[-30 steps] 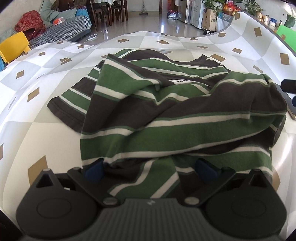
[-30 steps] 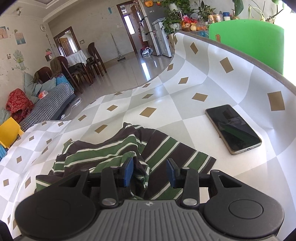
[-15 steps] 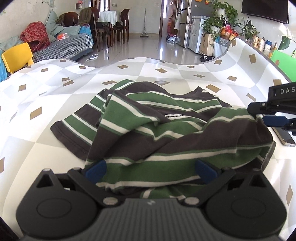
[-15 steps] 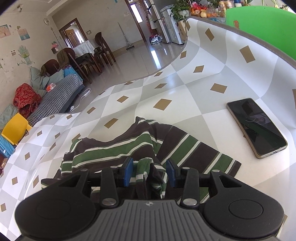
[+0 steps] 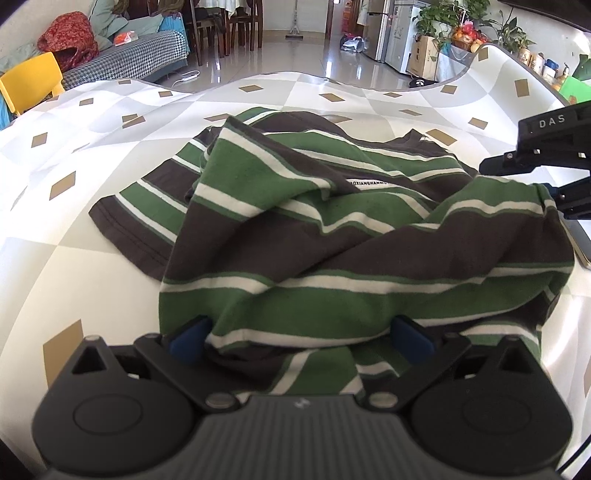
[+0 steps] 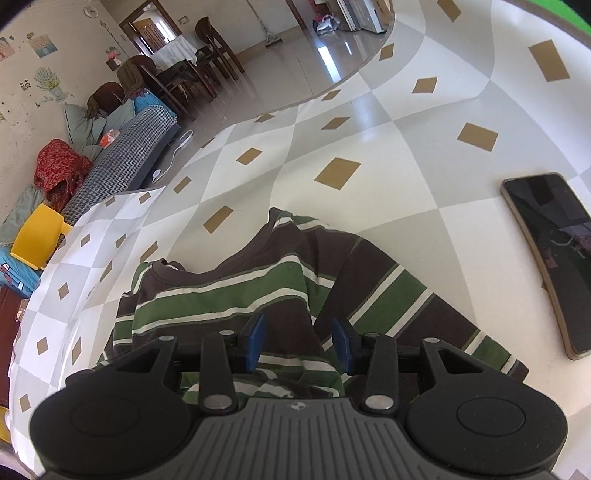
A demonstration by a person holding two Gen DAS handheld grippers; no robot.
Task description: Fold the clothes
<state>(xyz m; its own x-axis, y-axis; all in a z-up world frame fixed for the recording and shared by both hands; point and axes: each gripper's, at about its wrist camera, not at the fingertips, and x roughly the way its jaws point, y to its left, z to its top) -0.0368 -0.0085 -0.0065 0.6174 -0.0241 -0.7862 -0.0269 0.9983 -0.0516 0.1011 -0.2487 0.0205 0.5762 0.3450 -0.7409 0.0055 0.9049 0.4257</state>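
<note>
Closest to the left wrist camera, the left gripper point(image 5: 301, 338) has its two blue pads point(image 5: 188, 336) standing wide apart, and a bunched fold of the striped shirt point(image 5: 332, 236) fills the space between them. The cloth lies against both pads, but I cannot tell if they really press it or if it only rests there.

In the right wrist view, the right gripper point(image 6: 298, 341) is partly open, with its blue pads point(image 6: 255, 341) a moderate gap apart. A fold of the same shirt point(image 6: 258, 291) passes between them (green, brown and white stripes), and the cloth does not seem squeezed, so a firm hold is not sure.

The shirt lies crumpled in the middle of the table point(image 5: 74, 155), which has a cloth of white and grey diamonds with small tan squares. One sleeve is spread flat toward the left in the left wrist view, and a white label with letters shows near the collar. At the right edge of that view the right gripper point(image 5: 550, 173) comes in just above the shirt's edge.

A dark phone point(image 6: 550, 254) lies flat on the table, near the shirt but apart from it.

Far behind are a yellow chair point(image 5: 31, 81), a checked sofa point(image 5: 125, 55) and potted plants point(image 5: 454, 18).
</note>
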